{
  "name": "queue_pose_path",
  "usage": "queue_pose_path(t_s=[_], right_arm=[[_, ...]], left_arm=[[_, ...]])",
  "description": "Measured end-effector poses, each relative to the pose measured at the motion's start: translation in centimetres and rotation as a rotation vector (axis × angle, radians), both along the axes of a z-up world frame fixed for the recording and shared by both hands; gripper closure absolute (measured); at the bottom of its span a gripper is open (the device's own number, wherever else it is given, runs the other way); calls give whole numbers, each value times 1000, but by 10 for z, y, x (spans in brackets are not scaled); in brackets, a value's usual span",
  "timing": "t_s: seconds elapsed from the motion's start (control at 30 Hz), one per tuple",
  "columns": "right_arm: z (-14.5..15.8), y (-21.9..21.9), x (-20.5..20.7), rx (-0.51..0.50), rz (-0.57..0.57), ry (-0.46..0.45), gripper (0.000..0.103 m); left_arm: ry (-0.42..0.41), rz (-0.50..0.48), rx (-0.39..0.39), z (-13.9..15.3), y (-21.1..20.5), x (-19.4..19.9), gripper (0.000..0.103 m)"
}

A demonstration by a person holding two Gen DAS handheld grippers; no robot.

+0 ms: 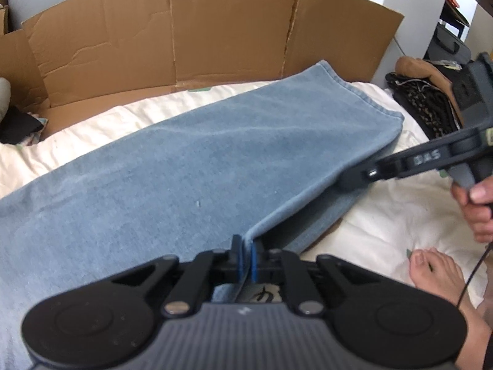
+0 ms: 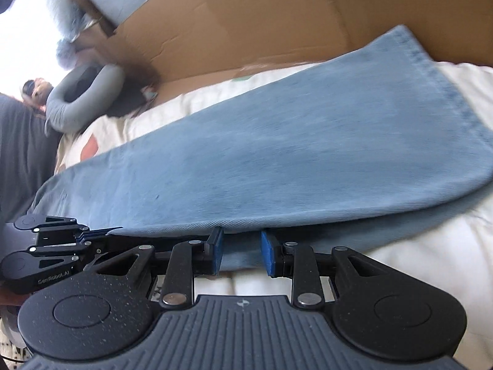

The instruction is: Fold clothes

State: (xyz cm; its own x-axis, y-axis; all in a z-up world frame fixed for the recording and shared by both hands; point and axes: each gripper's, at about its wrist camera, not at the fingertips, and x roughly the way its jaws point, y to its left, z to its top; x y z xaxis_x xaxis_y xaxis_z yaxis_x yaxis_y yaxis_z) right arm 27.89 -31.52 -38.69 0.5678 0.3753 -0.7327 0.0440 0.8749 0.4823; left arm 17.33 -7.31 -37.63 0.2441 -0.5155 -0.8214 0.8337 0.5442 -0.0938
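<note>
Light blue jeans (image 1: 185,160) lie folded lengthwise across a white bed cover (image 1: 385,215), with the hem at the far right. At the near edge my left gripper (image 1: 245,243) is shut on the upper layer of the jeans, which lifts into a small ridge at the blue pads. My right gripper (image 2: 241,246) stands open at the same near edge, further toward the hem. The lower layer of the jeans (image 2: 308,141) lies in the gap between its pads, which stand apart. The right gripper's tip (image 1: 351,182) also shows against the jeans in the left wrist view.
A flattened cardboard sheet (image 1: 215,30) stands along the far side of the bed. Dark patterned clothing (image 1: 428,108) lies past the hem. A bare foot (image 1: 437,271) rests on the cover at the near right. A grey neck pillow (image 2: 83,98) lies at the far left.
</note>
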Motion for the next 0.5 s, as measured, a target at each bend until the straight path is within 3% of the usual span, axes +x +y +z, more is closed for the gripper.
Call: queue_pose_path(t_s=[0.23,0.5], right_arm=[[-10,41,10,-27,145,29,76],[-18,38,-4,-14,142,70,73]], left_arm=[[16,-17,5,-3,1,-2,98],[42,-52,26,-14,2,-7,97]])
